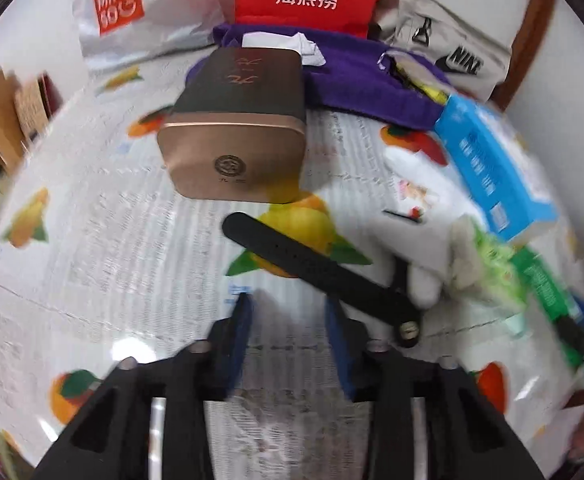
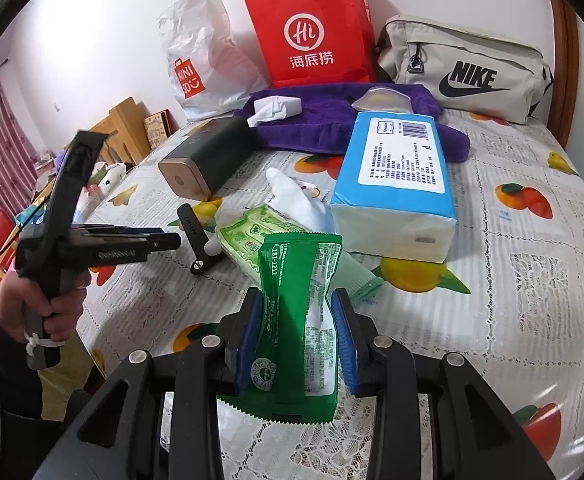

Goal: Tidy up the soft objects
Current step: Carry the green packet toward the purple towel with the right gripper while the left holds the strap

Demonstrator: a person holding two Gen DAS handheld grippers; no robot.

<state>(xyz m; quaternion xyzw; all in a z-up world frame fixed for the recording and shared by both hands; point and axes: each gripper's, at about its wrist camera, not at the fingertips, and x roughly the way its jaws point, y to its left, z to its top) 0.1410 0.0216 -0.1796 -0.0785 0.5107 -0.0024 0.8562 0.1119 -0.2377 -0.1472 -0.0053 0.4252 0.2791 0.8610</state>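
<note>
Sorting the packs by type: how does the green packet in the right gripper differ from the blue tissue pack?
The green packet is thin, crinkled and held upright off the table; the blue tissue pack is a bulky block lying on the tablecloth. The packet is all green; the pack has white sides. Both are soft and printed.

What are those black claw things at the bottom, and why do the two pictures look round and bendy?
They are tongs that a person squeezes by hand, one in each hand. A tiny round-eyed camera sits on each, which bends the picture. One picture looks along the left tongs: open, holding nothing, above a black strap. The other looks along the right tongs, shut on a green packet; there you also see the person's hand gripping the left tongs. On the fruit-patterned tablecloth lie a blue tissue pack, a dark box and a purple towel.
</note>
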